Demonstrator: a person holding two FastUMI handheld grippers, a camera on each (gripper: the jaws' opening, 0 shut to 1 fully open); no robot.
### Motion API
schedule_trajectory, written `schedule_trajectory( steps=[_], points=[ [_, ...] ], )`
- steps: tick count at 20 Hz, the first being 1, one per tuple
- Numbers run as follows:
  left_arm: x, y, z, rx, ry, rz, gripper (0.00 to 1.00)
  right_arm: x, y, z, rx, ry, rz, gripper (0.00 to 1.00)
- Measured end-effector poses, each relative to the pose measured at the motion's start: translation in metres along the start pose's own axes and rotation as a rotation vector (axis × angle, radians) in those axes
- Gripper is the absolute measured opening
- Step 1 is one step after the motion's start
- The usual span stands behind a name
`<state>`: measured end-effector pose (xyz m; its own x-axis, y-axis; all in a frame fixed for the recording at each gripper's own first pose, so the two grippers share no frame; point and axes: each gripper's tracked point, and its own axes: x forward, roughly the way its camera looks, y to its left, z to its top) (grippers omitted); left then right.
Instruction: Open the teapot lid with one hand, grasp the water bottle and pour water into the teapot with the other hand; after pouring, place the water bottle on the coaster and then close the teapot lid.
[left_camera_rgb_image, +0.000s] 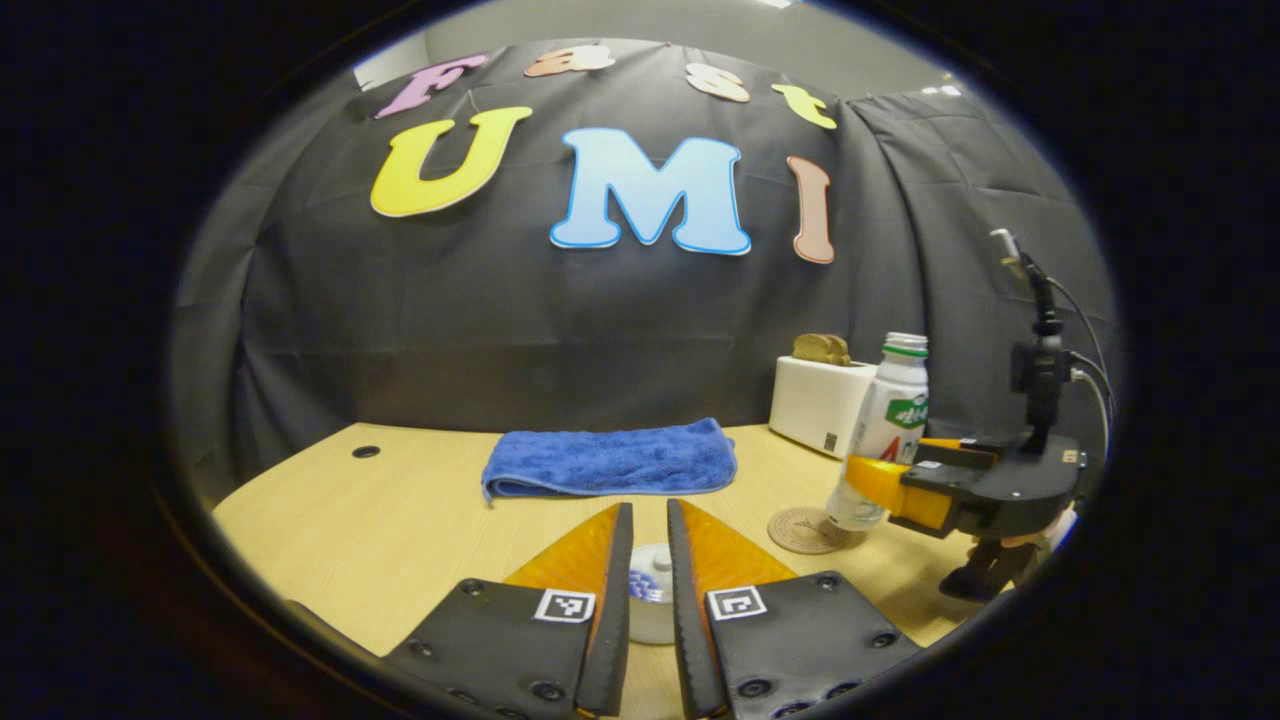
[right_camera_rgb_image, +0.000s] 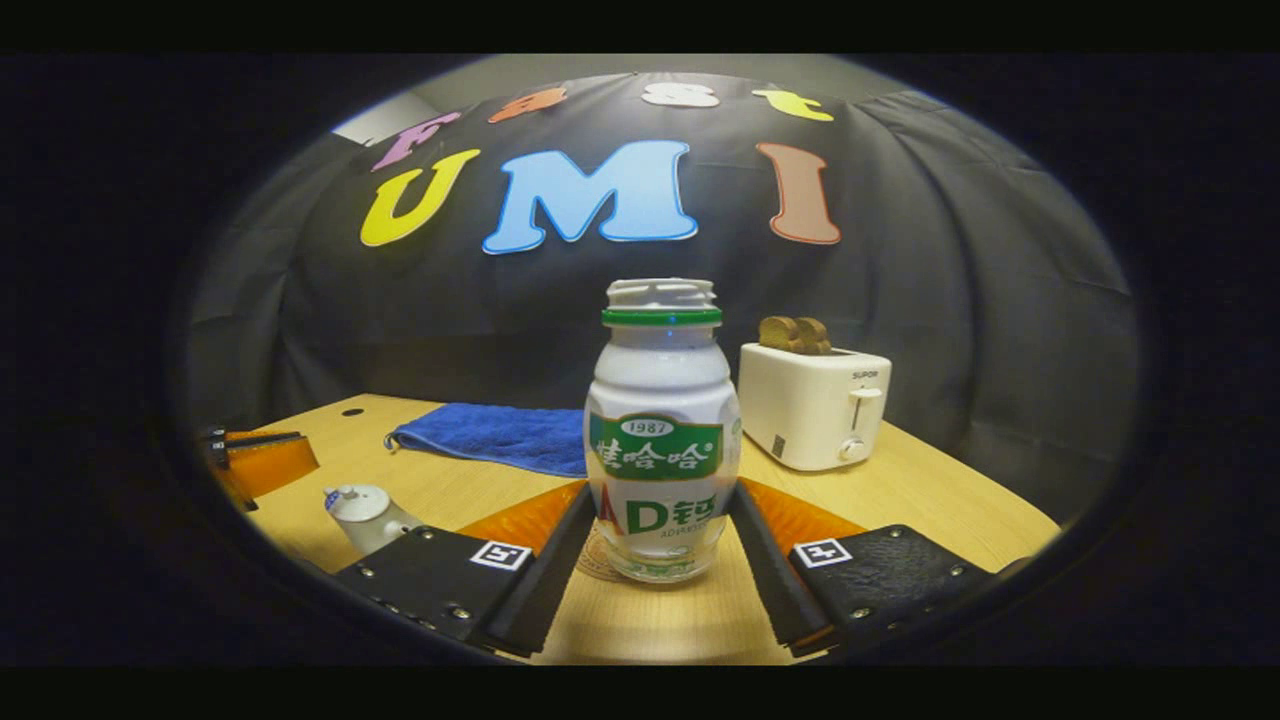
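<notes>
Black cloth is hanging as the booth wall behind a light wood table (right_camera_rgb_image: 930, 500). A blue towel (left_camera_rgb_image: 610, 458) is lying folded toward the back of the table, and a white toaster (right_camera_rgb_image: 812, 405) w/ bread slices (right_camera_rgb_image: 793, 334) poking out of its slots is sitting at the back right.

Right gripper view: the water bottle (right_camera_rgb_image: 660, 430) is standing upright, dead centre, white w/ green band under the neck, no cap on. The right gripper (right_camera_rgb_image: 655, 530) is closing around its lower body; both fingers are lying against the sides of the bottle, one each side, so it's clamped on it. Bottle base is sitting just above or on the round coaster (right_camera_rgb_image: 597, 560); can't tell if it's touching. The teapot (right_camera_rgb_image: 365, 512) is sitting low left on the table, small, white, lid on w/ knob up.

Left gripper view: the left gripper (left_camera_rgb_image: 650, 570) is hovering over the teapot (left_camera_rgb_image: 650, 590), fingers nearly together w/ a narrow gap btwn them; the lid knob is showing in that gap. Can't tell whether the fingers are pressing on it. Farther right, the right gripper (left_camera_rgb_image: 880, 480) is gripping the bottle (left_camera_rgb_image: 890, 430), w/ the coaster (left_camera_rgb_image: 805, 528) just beside the bottle base, toward the left. Toaster (left_camera_rgb_image: 820, 400) is sitting right behind the bottle.
</notes>
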<state>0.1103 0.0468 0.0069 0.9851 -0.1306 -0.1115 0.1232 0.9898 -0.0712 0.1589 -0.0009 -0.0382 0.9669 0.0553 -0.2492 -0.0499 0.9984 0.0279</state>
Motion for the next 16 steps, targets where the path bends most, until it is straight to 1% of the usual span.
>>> schedule_trajectory(
  steps=[2, 3, 4, 7, 9, 13, 16],
  points=[
    [-0.005, 0.007, 0.002, 0.008, -0.008, 0.012, 0.35, 0.012, 0.004, 0.002, -0.010, 0.007, 0.003, 0.81],
    [-0.008, 0.010, 0.002, 0.010, -0.010, 0.016, 0.35, 0.017, 0.008, 0.002, -0.018, 0.010, 0.007, 0.81],
    [-0.009, 0.013, 0.003, 0.007, -0.013, 0.018, 0.27, 0.023, 0.012, 0.000, -0.025, 0.018, 0.012, 0.80],
    [-0.014, 0.021, 0.005, -0.013, -0.024, 0.024, 0.27, 0.035, 0.021, -0.014, -0.039, 0.056, 0.024, 0.81],
    [-0.015, 0.026, 0.004, -0.024, -0.028, 0.029, 0.27, 0.040, 0.020, -0.015, -0.037, 0.051, 0.018, 0.81],
    [-0.015, 0.029, 0.000, -0.057, -0.024, 0.027, 0.27, 0.040, 0.020, -0.016, -0.043, 0.058, 0.014, 0.80],
    [-0.014, 0.025, -0.004, -0.077, -0.016, 0.017, 0.27, 0.041, 0.018, -0.024, -0.065, 0.082, 0.011, 0.83]
  ],
)
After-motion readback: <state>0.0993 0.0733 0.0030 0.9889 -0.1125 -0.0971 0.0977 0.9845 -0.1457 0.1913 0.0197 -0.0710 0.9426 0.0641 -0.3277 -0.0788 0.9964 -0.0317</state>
